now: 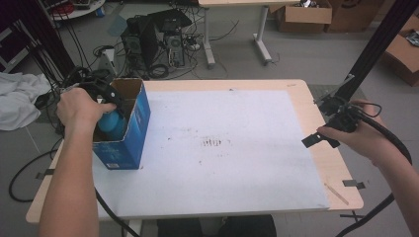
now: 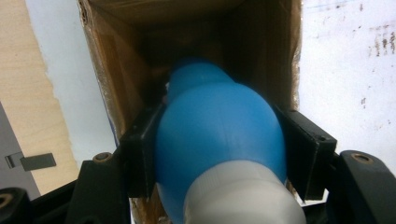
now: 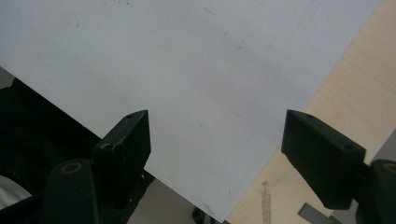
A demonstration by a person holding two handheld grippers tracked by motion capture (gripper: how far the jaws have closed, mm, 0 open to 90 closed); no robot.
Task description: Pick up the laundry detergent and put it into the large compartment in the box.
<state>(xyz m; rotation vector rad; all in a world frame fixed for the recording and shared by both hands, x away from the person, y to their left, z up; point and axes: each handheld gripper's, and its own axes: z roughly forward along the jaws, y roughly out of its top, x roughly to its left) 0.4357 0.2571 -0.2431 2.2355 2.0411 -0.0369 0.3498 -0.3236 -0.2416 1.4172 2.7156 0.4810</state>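
L gripper (image 2: 219, 154) clamped on blue bottle (image 2: 219, 135), inside open top of blue carton (image 1: 133, 126).
Bottle long axis runs along L jaws, white cap (image 2: 243, 196) toward cam, far end pointing down into carton, at table (image 1: 306, 106) left edge. R gripper (image 3: 217, 154) jaws apart, empty, over white mat (image 1: 222, 148) near right edge, well apart from carton; L hand nearer. Count: 1 bottle, 1 carton, 2 grippers.

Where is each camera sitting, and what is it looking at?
High view: above the person's side, looking down on the table; both forearms show.
Left gripper view: rides the left gripper, looking into the blue cardboard box; its jaws grip a blue bottle.
Right gripper view: rides the right gripper, looking down at the white sheet; jaws apart.
Shared: high and left gripper views both show box and bottle.
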